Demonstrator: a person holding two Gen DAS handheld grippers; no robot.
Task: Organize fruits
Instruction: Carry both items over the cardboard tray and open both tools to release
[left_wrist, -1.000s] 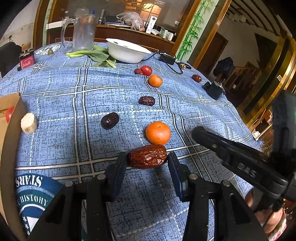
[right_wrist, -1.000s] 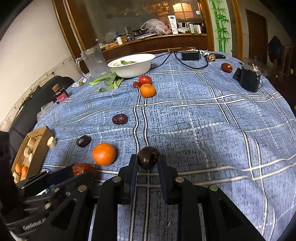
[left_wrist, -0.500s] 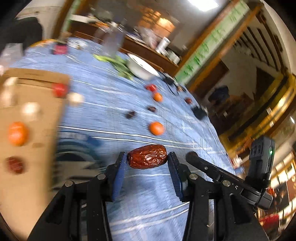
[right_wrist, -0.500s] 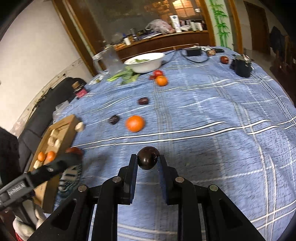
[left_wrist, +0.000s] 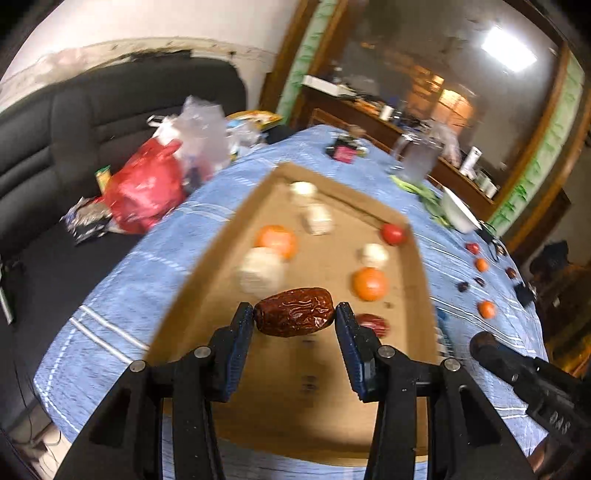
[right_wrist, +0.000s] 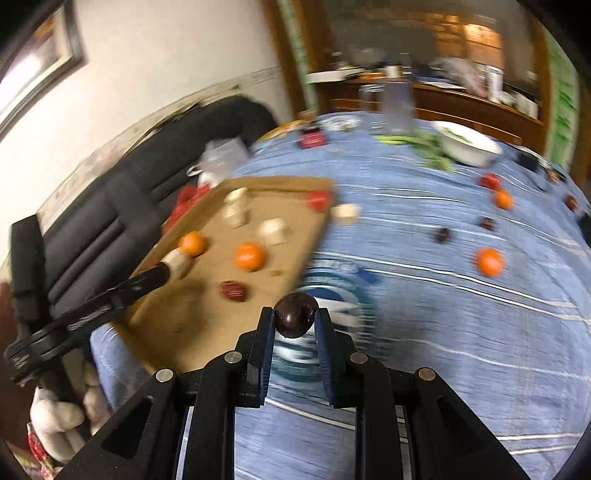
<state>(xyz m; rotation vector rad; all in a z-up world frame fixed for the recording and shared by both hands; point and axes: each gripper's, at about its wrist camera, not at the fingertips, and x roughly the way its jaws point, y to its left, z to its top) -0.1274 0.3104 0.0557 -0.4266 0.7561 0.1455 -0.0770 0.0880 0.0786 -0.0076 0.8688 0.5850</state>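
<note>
My left gripper (left_wrist: 294, 314) is shut on a wrinkled red-brown date (left_wrist: 294, 312) and holds it above the near part of a shallow cardboard tray (left_wrist: 295, 373). The tray holds two oranges (left_wrist: 370, 283), a small tomato (left_wrist: 393, 233), a red date (left_wrist: 373, 323) and several pale chunks (left_wrist: 260, 270). My right gripper (right_wrist: 294, 320) is shut on a dark round fruit (right_wrist: 295, 319), held above the blue cloth just right of the tray (right_wrist: 192, 317). An orange (right_wrist: 489, 261), dark dates (right_wrist: 442, 235) and tomatoes (right_wrist: 490, 181) lie loose on the table.
A white bowl (right_wrist: 466, 146), green leaves (right_wrist: 424, 144) and a clear jug (right_wrist: 398, 107) stand at the table's far side. A black sofa (left_wrist: 74, 122) with a red bag (left_wrist: 147, 188) lies left of the table. The other gripper's arm (right_wrist: 96, 306) reaches over the tray's left edge.
Both grippers have swung left toward the tray, each still holding its fruit. The left one has come over the tray; the right one has come close to its right edge.
</note>
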